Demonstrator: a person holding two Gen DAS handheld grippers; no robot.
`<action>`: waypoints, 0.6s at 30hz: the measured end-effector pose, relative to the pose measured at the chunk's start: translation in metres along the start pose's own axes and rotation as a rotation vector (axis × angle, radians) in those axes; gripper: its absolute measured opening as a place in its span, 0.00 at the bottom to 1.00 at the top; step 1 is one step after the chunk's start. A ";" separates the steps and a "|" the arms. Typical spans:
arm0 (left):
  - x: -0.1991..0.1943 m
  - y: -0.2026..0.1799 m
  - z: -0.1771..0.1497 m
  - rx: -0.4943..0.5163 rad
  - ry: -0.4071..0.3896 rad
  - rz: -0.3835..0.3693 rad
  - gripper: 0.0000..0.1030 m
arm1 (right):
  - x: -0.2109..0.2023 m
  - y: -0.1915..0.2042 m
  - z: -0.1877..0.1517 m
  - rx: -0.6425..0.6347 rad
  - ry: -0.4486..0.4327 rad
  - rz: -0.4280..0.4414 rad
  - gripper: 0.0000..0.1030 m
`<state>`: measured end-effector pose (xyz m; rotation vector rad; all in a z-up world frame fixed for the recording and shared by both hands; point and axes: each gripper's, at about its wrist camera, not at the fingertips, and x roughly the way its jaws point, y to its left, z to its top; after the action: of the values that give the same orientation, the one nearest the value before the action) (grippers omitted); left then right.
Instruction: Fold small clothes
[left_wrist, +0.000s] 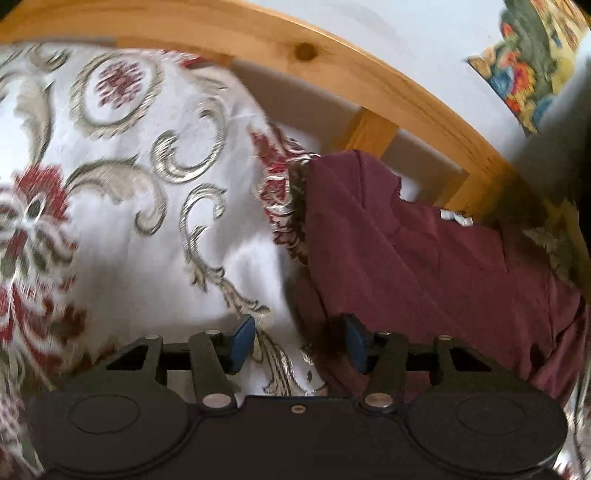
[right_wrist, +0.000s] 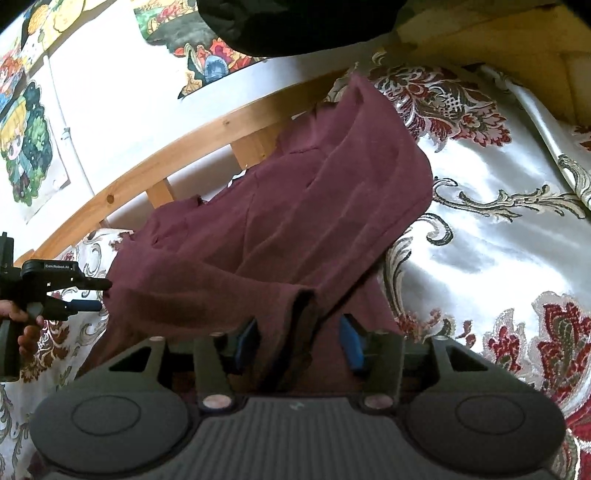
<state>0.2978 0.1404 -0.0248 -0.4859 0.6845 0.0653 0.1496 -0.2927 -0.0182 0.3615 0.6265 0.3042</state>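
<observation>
While the maroon garment (right_wrist: 280, 221) lies spread over the patterned bedspread (right_wrist: 480, 236) on the bed, the right gripper (right_wrist: 300, 341) sits at its near edge with a bunched fold of the cloth rising between its 2 blue-padded fingers (right_wrist: 351, 343). Those fingers stand apart, with a gap on either side of the fold, so they frame the fabric without pinching it.

From the right wrist view the left gripper (right_wrist: 96, 294) appears at the far left, held in a hand (right_wrist: 22, 325), its fingers pointing at the garment's left edge and parted with nothing between them. Whether the tips touch the cloth I cannot tell.

Seen from the left wrist camera, the left gripper (left_wrist: 300, 343) hangs over the bedspread (left_wrist: 147, 221) with its fingers (left_wrist: 242, 343) set wide apart and empty; the right finger lies over the garment's (left_wrist: 424, 258) edge, the left over bare bedspread. A small white label (left_wrist: 456, 217) shows at the garment's far edge.

Behind the garment runs a wooden bed rail (right_wrist: 177, 162) with short upright slats, and colourful cartoon pictures (right_wrist: 26, 144) hang on the white wall (right_wrist: 110, 92) beyond. This view is blurred.
</observation>
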 end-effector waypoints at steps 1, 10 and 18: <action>-0.001 0.002 -0.002 -0.014 -0.006 0.002 0.51 | 0.000 0.000 0.000 -0.001 0.002 0.001 0.56; -0.008 0.001 -0.003 0.023 -0.025 0.020 0.47 | 0.004 0.010 -0.003 -0.064 0.030 0.006 0.69; 0.001 0.004 0.003 0.056 -0.027 0.051 0.47 | 0.005 0.011 -0.003 -0.071 0.037 0.016 0.81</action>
<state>0.2990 0.1453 -0.0249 -0.4133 0.6706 0.1005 0.1500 -0.2805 -0.0188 0.2932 0.6474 0.3485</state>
